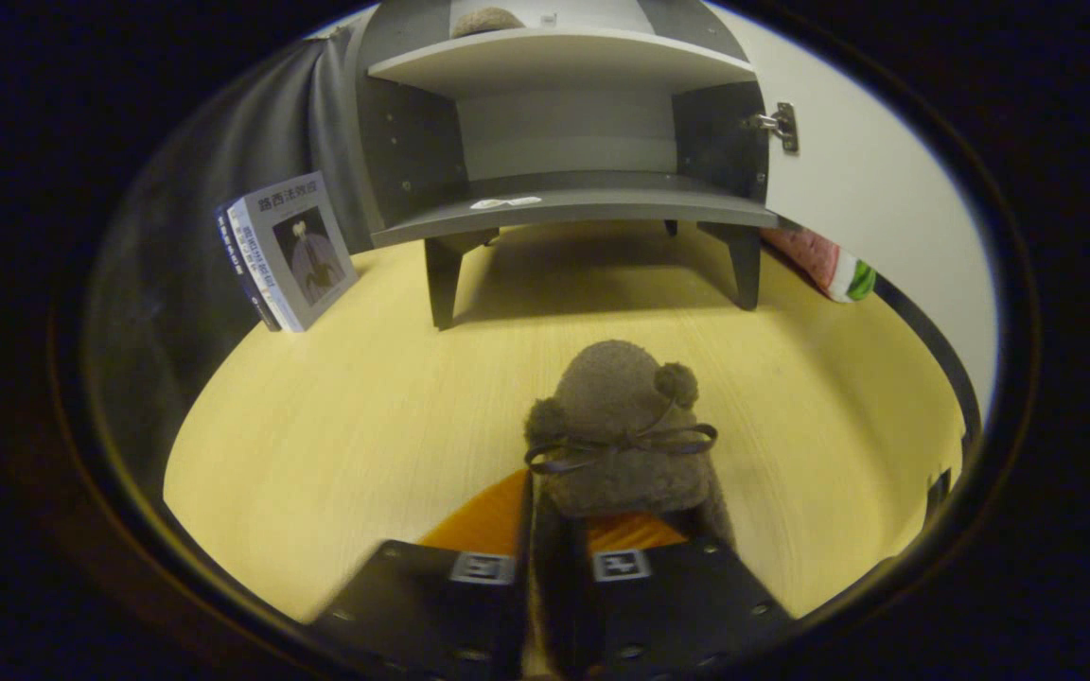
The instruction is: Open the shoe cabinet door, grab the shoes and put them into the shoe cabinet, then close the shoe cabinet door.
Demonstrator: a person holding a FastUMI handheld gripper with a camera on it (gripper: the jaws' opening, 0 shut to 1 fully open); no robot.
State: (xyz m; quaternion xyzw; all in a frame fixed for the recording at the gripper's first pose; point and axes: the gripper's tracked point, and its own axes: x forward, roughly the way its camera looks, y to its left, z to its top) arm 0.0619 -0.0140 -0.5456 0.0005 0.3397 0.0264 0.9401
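One fuzzy brown slipper (623,445), soft and light, sits pinched at its heel between the nearly closed gripper (553,567) fingers.

Gripper (553,558) fingers clamped on fuzzy brown slipper (623,430). Bare wooden floor (365,407) ahead up to shoe cabinet (564,123). Door (876,180) swung open, lower shelf (583,200) unoccupied. Left flank narrowed by leaning books (288,251).
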